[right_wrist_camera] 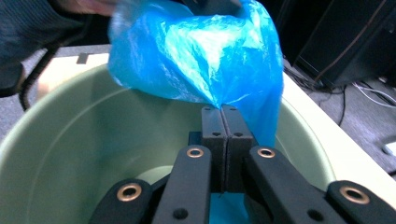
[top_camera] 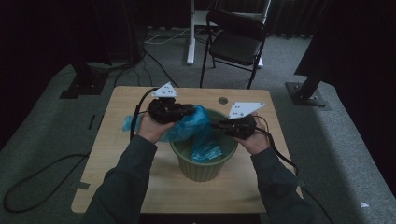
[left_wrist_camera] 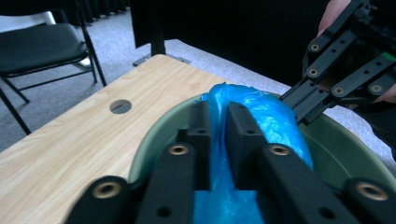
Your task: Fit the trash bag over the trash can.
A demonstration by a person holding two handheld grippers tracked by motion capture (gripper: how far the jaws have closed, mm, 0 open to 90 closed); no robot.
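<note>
A: Where does the blue plastic bag (top_camera: 189, 122) sit?

B: It is draped over the far left part of the rim of the green bucket (top_camera: 204, 169), with part of it hanging down inside the bucket. The bucket stands on the wooden counter (top_camera: 116, 154), a little right of the middle and closer to the near edge than to the far one.

A: And the left gripper (left_wrist_camera: 219, 112)?

B: Its jaws stand slightly apart with a fold of the blue film running up between them. The pads lie close against the plastic on both sides, but whether they press on it cannot be told from the left gripper view. From above, this gripper (top_camera: 172, 110) is over the bucket's far left rim, on top of the bunched bag.

A: The right gripper (right_wrist_camera: 222, 122)?

B: Its jaws are pressed together, pad against pad, and they pinch a thin edge of the bag that rises from their tips and billows above the bucket's opening. In the high view it (top_camera: 219, 125) reaches in over the right side of the rim, pointing toward the left gripper.

A: Do the two grippers touch?

B: No, they are near each other, with the bag stretched between them.
</note>
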